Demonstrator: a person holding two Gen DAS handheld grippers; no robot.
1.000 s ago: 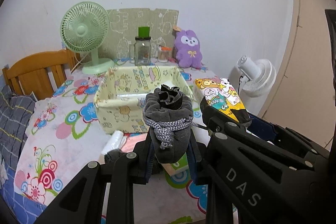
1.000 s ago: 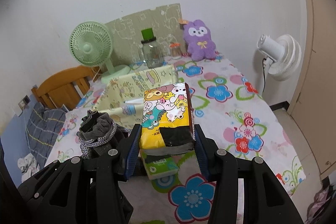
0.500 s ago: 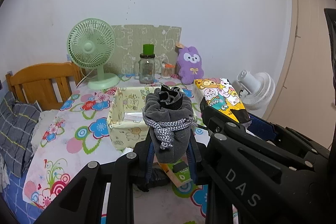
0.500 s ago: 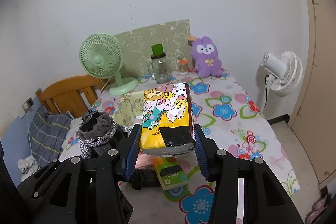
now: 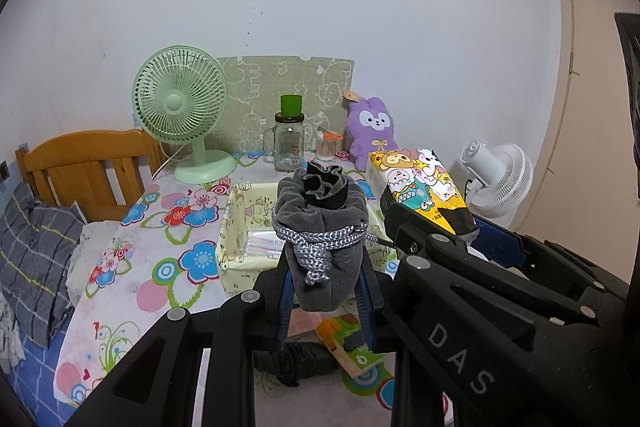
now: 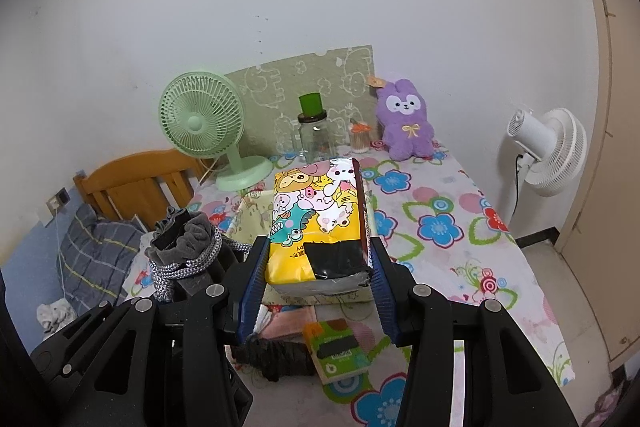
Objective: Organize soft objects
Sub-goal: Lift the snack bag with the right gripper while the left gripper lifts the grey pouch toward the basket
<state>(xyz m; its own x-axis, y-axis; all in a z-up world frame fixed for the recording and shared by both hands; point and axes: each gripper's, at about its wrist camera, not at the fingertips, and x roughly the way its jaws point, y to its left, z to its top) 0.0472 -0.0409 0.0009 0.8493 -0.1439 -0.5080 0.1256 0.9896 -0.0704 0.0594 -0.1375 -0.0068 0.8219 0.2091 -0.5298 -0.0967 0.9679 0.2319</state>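
Observation:
My left gripper (image 5: 326, 291) is shut on a grey drawstring pouch (image 5: 322, 239), held upright above the table; the pouch also shows in the right wrist view (image 6: 184, 247). My right gripper (image 6: 316, 291) is shut on a yellow cartoon tissue pack (image 6: 318, 219), held level beside the pouch; the pack also shows in the left wrist view (image 5: 420, 191). A pale yellow fabric basket (image 5: 236, 227) stands on the table beyond both grippers. A dark rolled sock (image 6: 276, 355), a green tissue pack (image 6: 336, 351) and a pink item (image 6: 288, 319) lie on the table below the grippers.
At the table's back stand a green desk fan (image 6: 204, 131), a glass jar with a green lid (image 6: 316, 135), a purple plush rabbit (image 6: 404, 123) and a green board. A wooden chair (image 5: 84, 171) and striped bedding are left. A white floor fan (image 6: 548, 151) stands right.
Both grippers have risen and drawn back with their loads. The basket and table now look lower and farther away, and more of the table shows.

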